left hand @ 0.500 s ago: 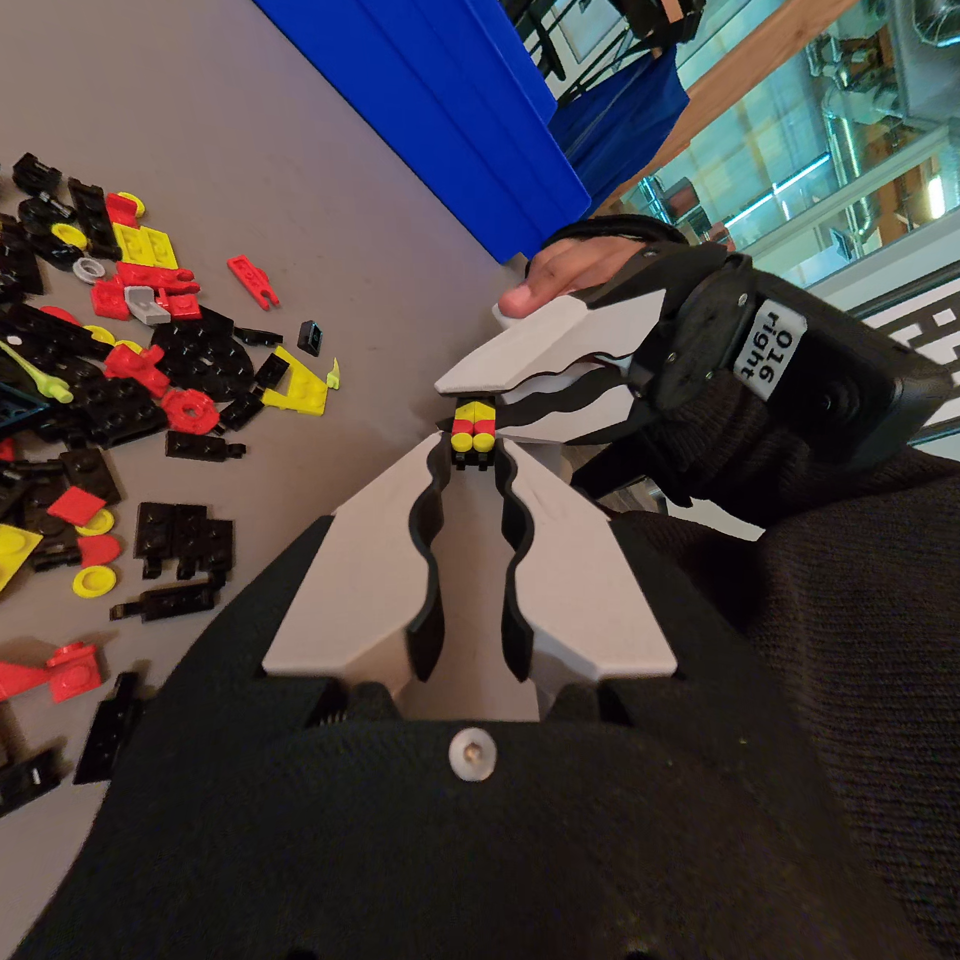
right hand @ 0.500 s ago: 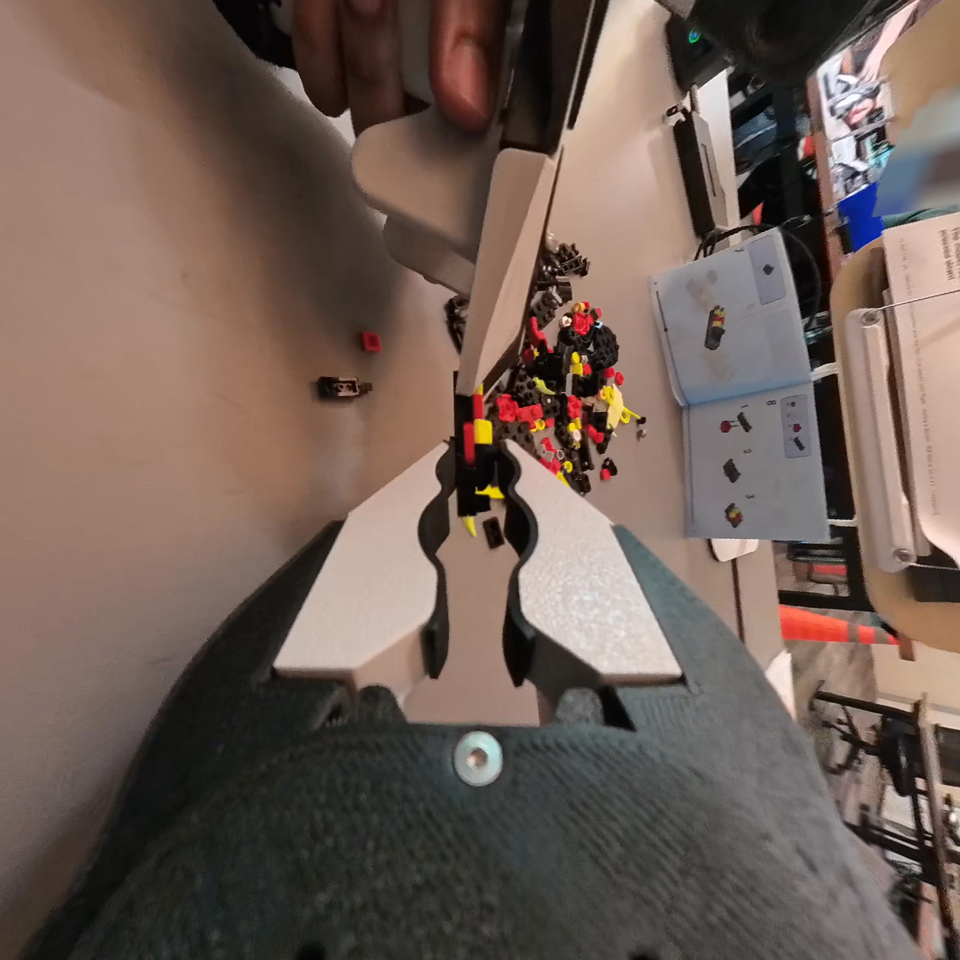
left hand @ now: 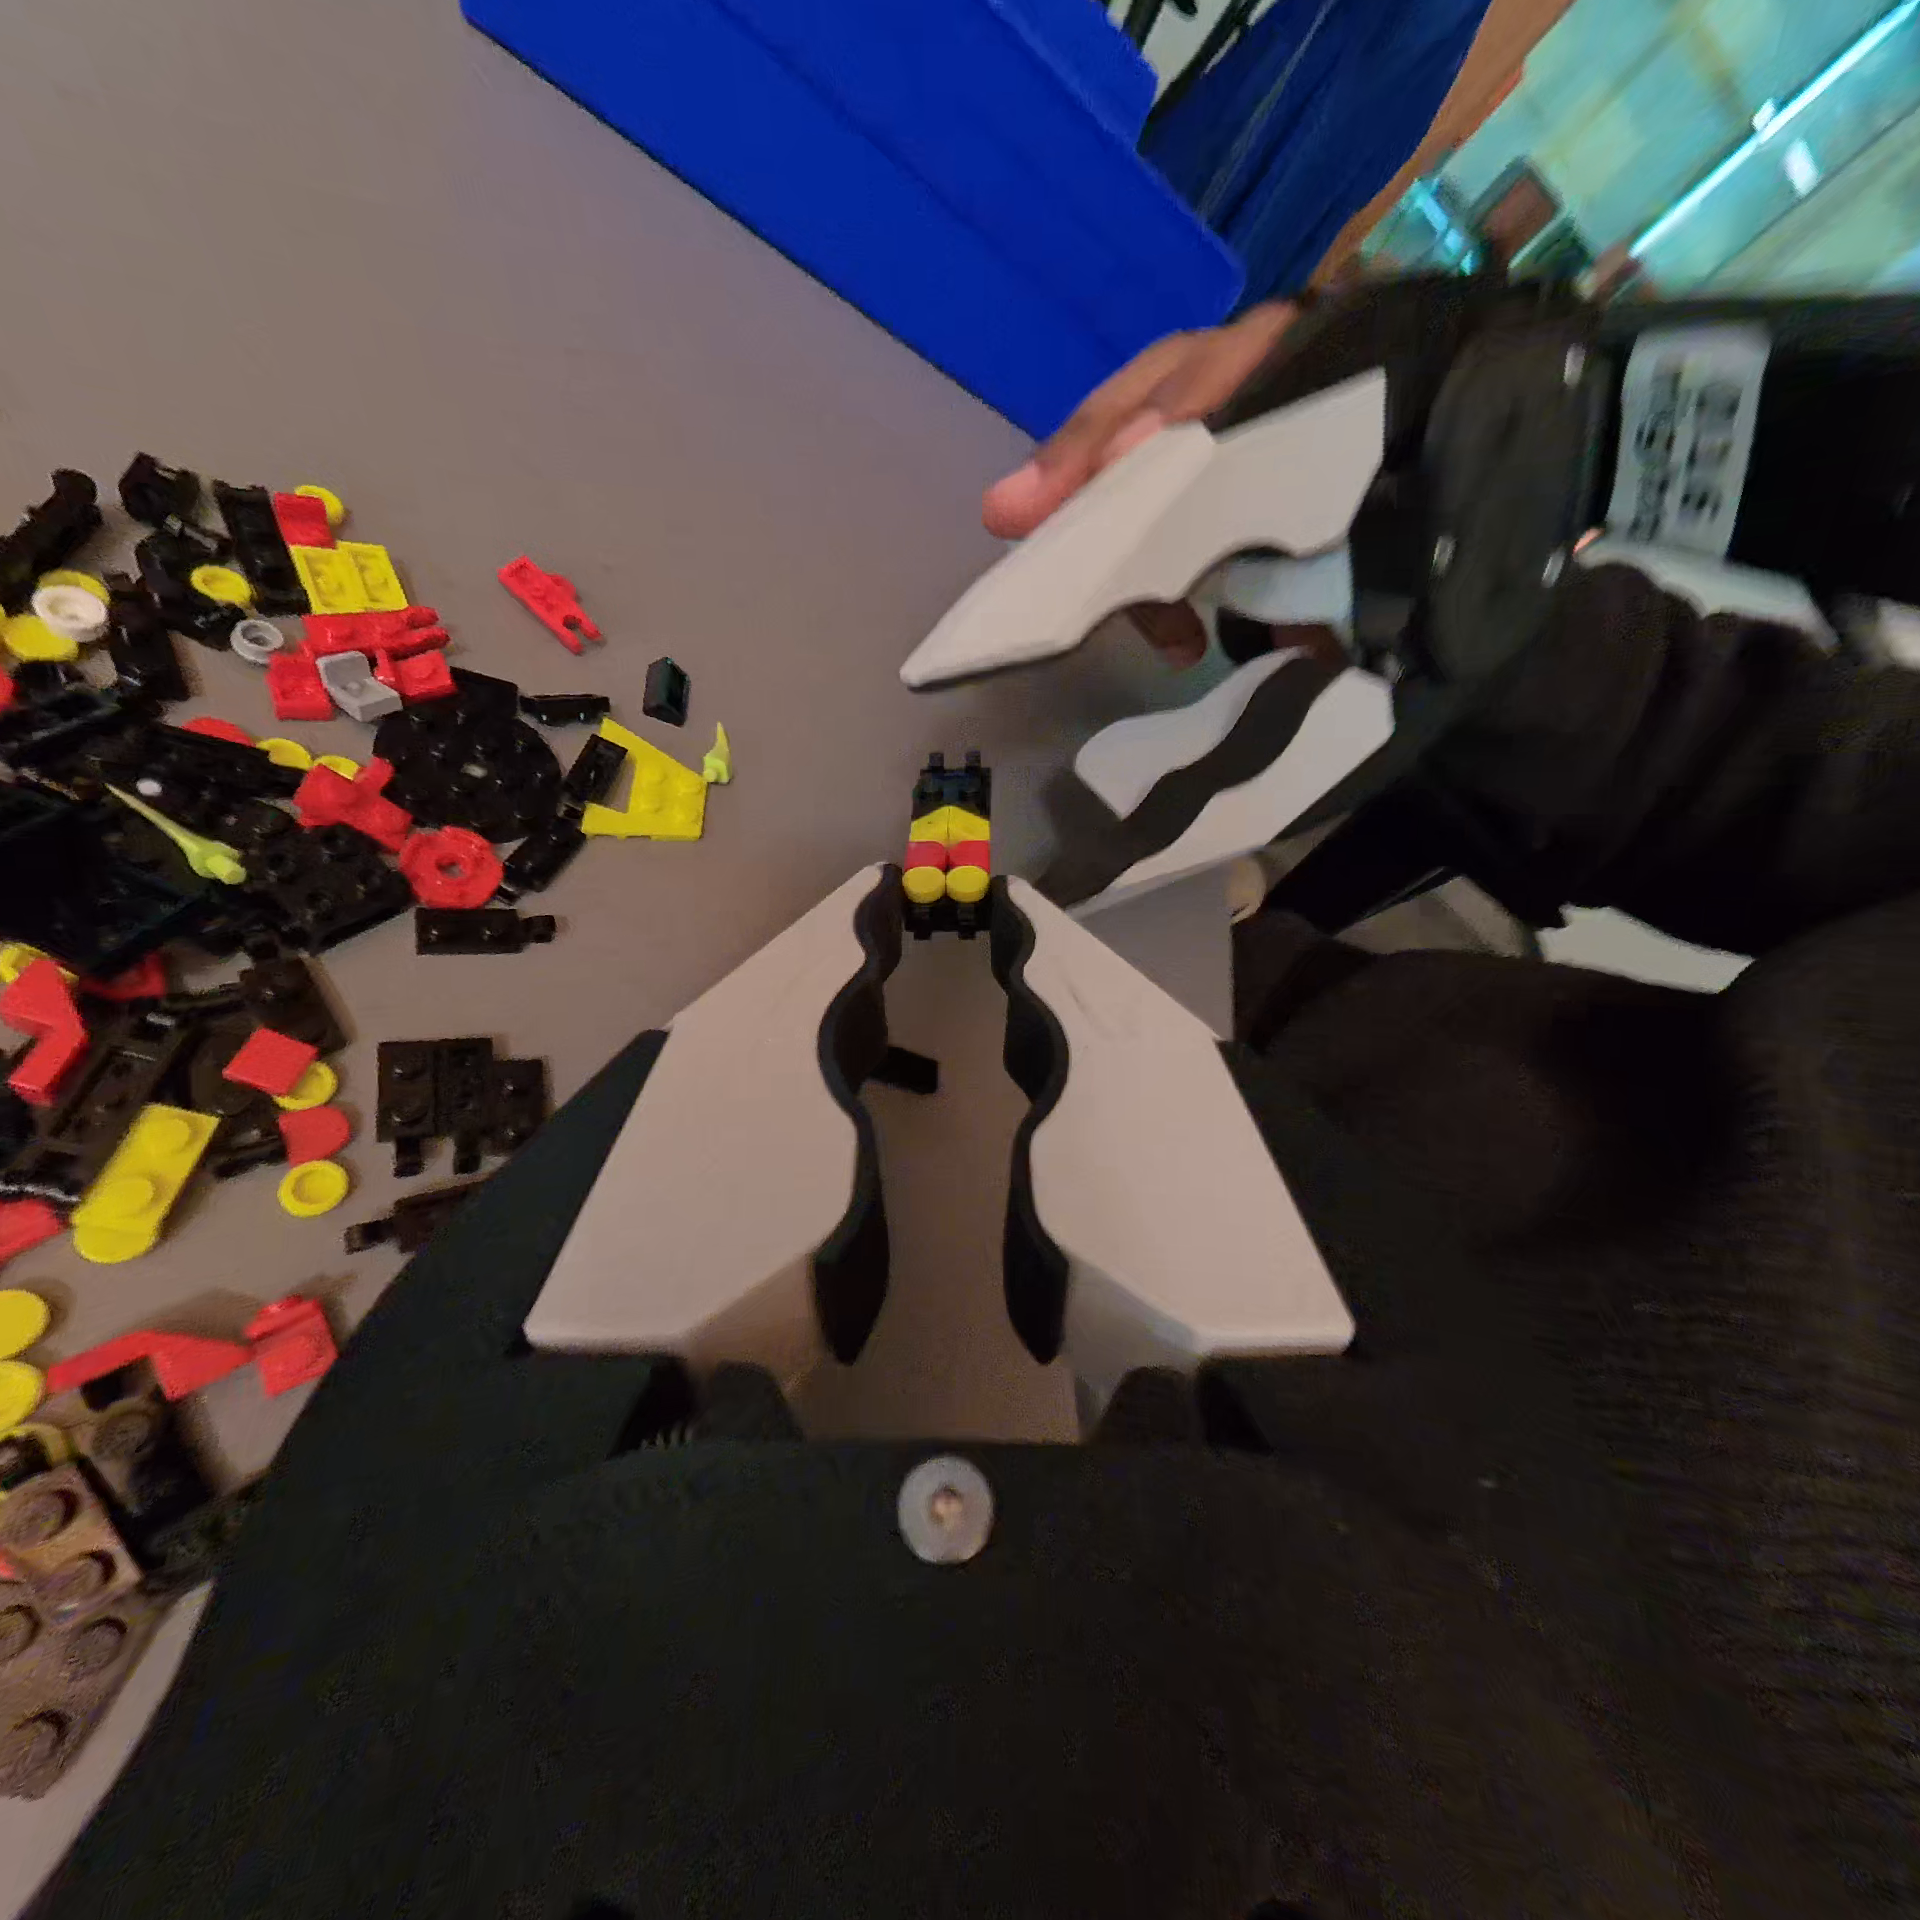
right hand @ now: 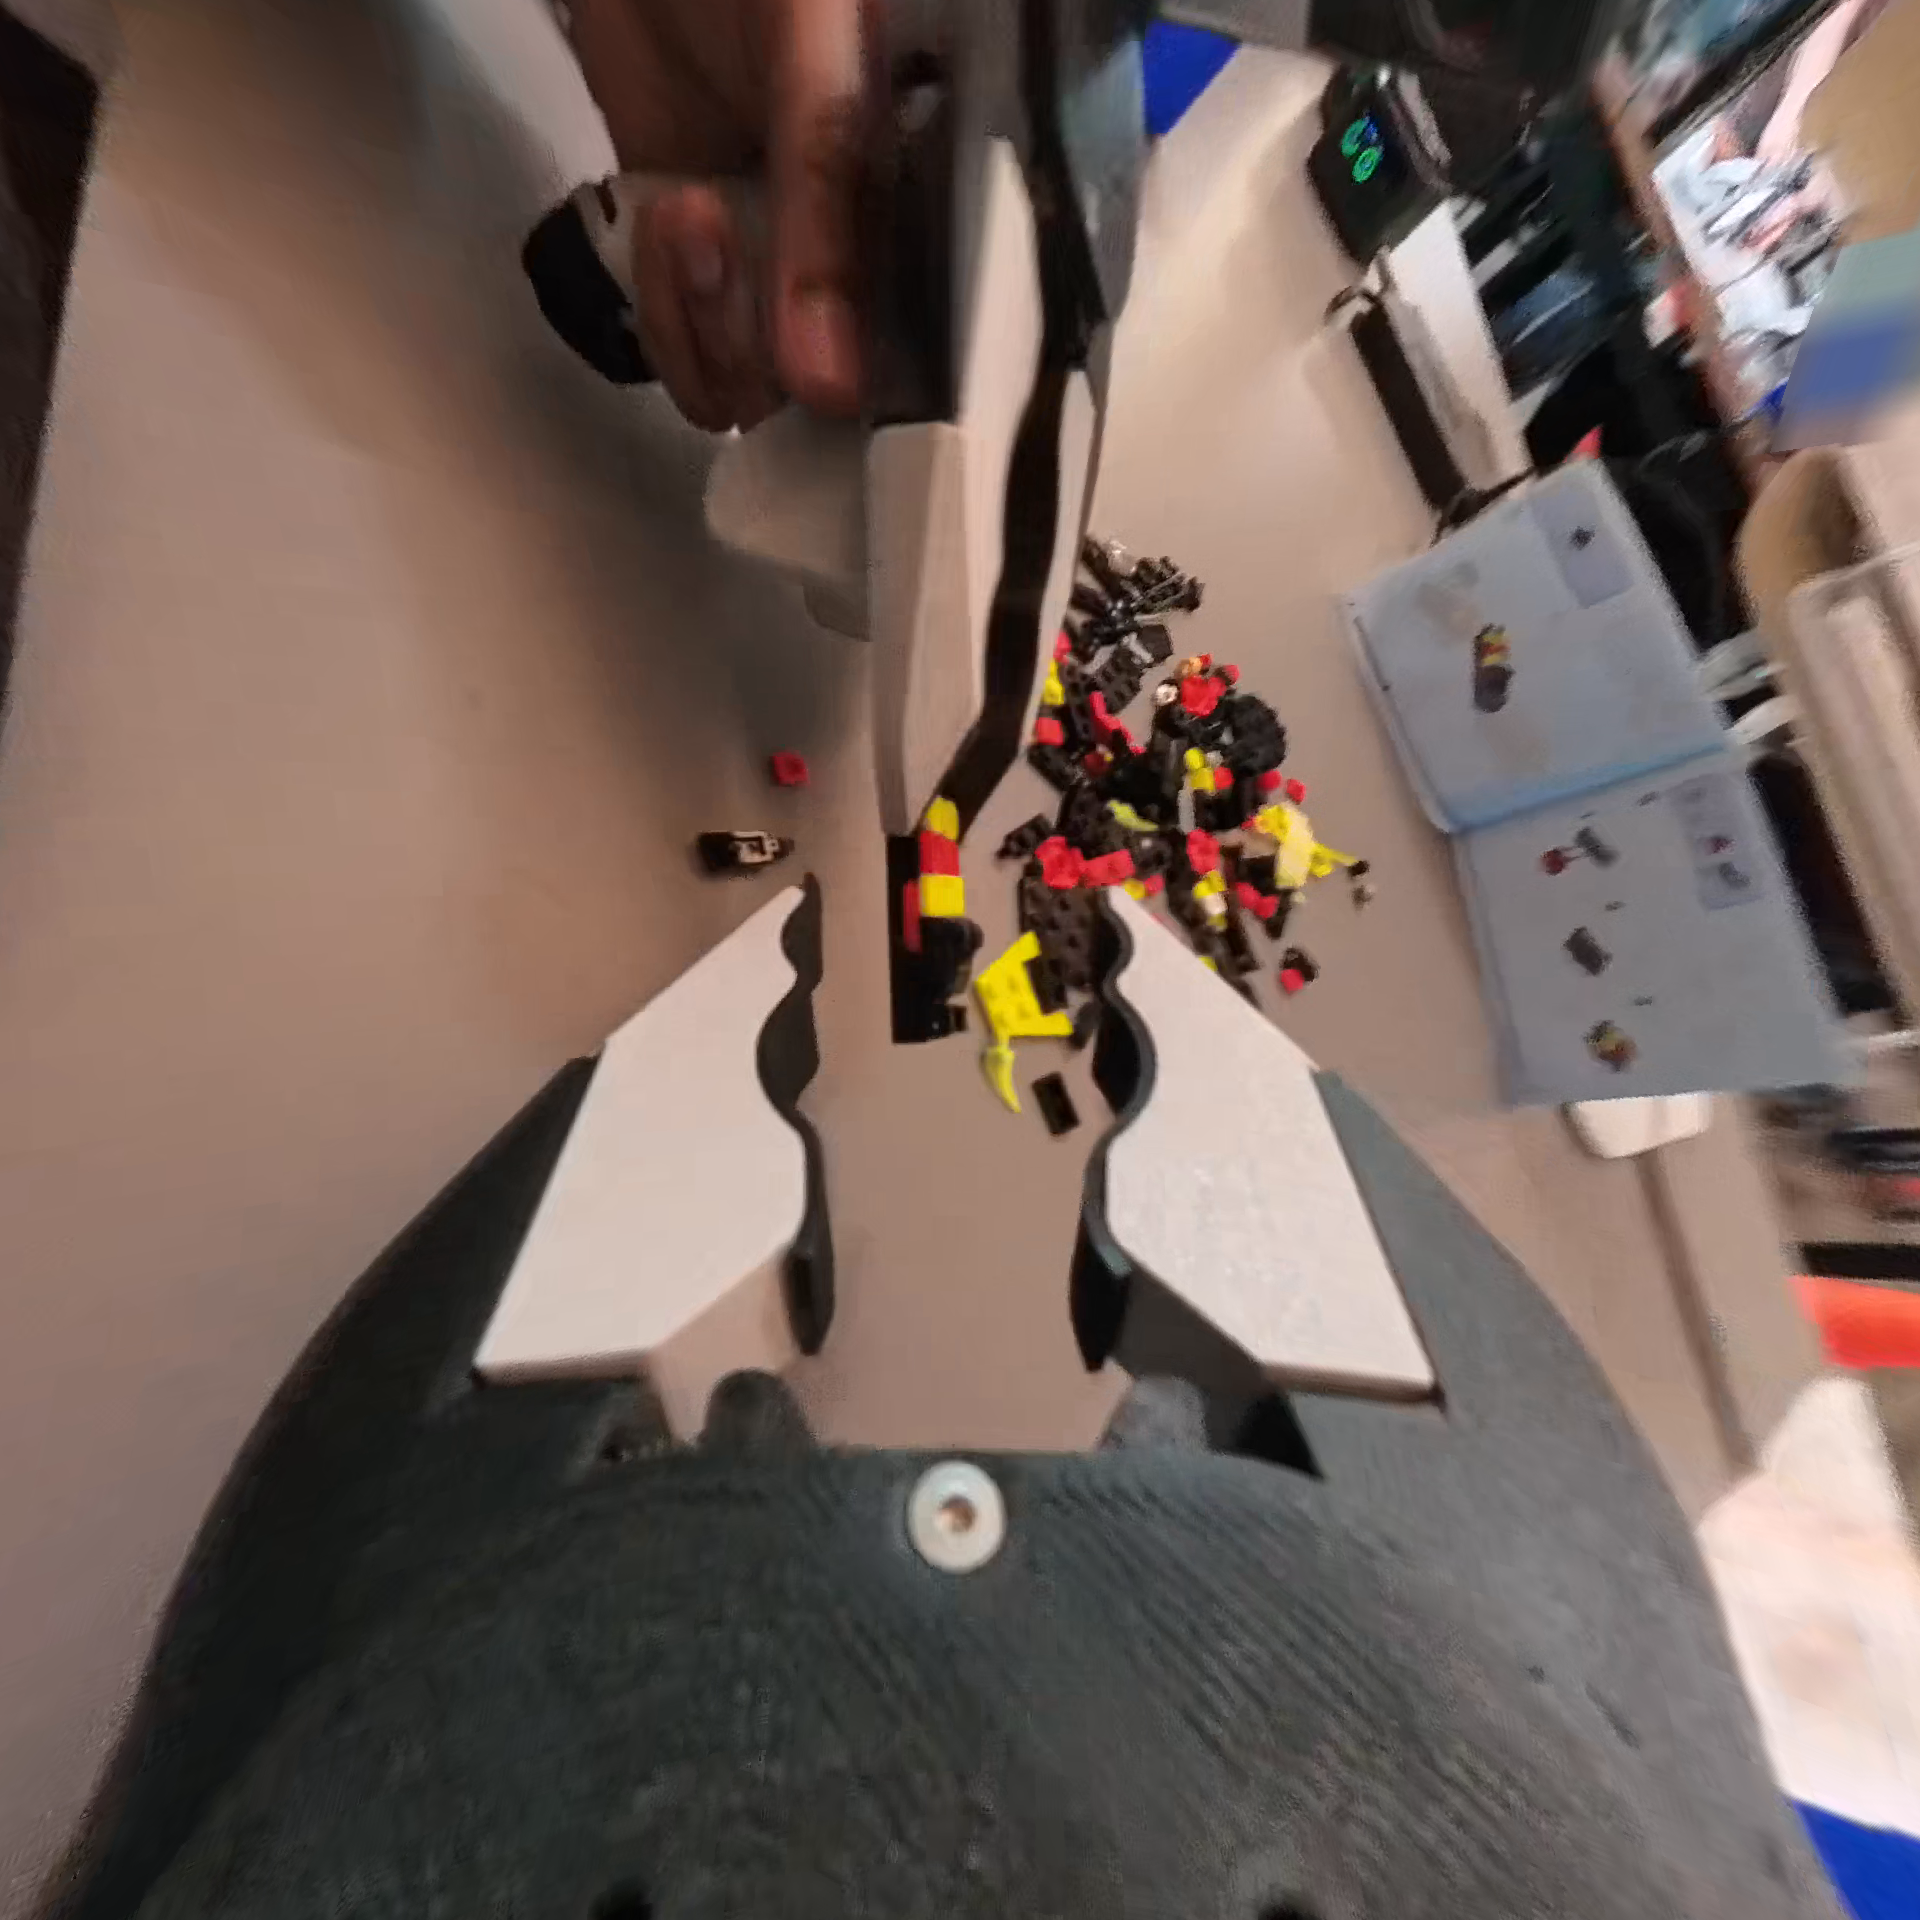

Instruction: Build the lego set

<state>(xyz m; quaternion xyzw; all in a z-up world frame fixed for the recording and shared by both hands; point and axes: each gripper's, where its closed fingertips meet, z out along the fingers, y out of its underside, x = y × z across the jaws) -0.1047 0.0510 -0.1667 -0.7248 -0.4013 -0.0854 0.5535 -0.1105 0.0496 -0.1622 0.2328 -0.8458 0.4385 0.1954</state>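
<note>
Left gripper clamped on small lego model.
Right gripper hung beside it, jaws apart, empty.

Left gripper: grey fingers with black wavy pads, narrowly parted, tips clamped on the small lego assembly, a black body with red and yellow layers and two round yellow studs facing the camera.

Right gripper: at 2 o'clock of the assembly, blurred, jaws spread wide, apart from the assembly; a hand rests on its upper finger.

Loose lego pieces: heap of black, red and yellow parts on the grey table, at 9 o'clock. Yellow wedge plate at the heap's near edge; red plate lying alone at 10 o'clock.

Blue panel: at 12 o'clock, along the table's far edge.
</note>
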